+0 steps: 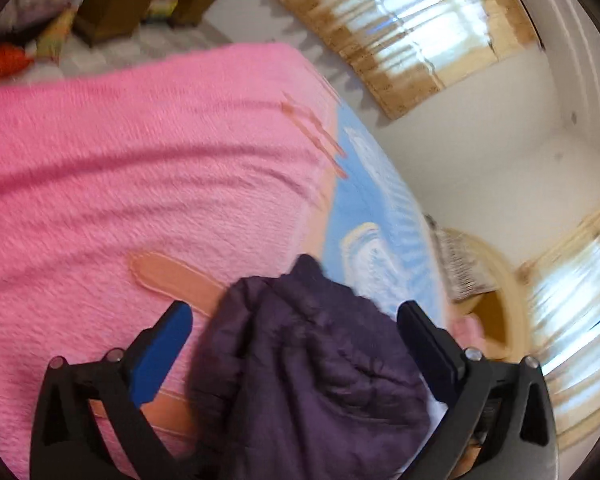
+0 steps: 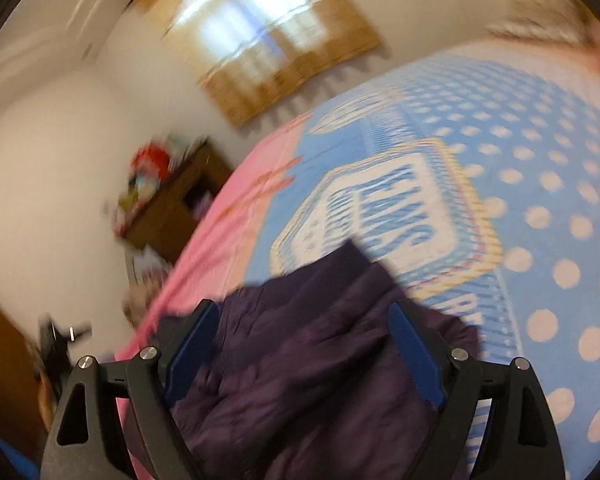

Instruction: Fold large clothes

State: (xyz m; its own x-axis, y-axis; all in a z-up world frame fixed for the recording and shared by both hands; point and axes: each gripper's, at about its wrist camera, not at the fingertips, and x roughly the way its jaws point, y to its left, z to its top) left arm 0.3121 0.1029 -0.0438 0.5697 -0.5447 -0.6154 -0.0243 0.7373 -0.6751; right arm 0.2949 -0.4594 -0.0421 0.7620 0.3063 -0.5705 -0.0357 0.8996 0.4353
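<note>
The dark purple garment (image 1: 300, 364) lies bunched on the pink-and-blue bedspread (image 1: 140, 168) at 6 o'clock in both wrist views, between wide-open, empty jaws of left gripper (image 1: 296, 336) and right gripper (image 2: 304, 332); judged best practice: pinch 2 separate edges, then spread flat.

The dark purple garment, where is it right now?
In both wrist views the dark purple garment lies bunched on the pink-and-blue bedspread, between each open claw's blue pads.

Your left gripper (image 1: 296, 316) and right gripper (image 2: 304, 316) both tilt downward over the purple garment (image 1: 308, 360), jaws spread wide.
</note>
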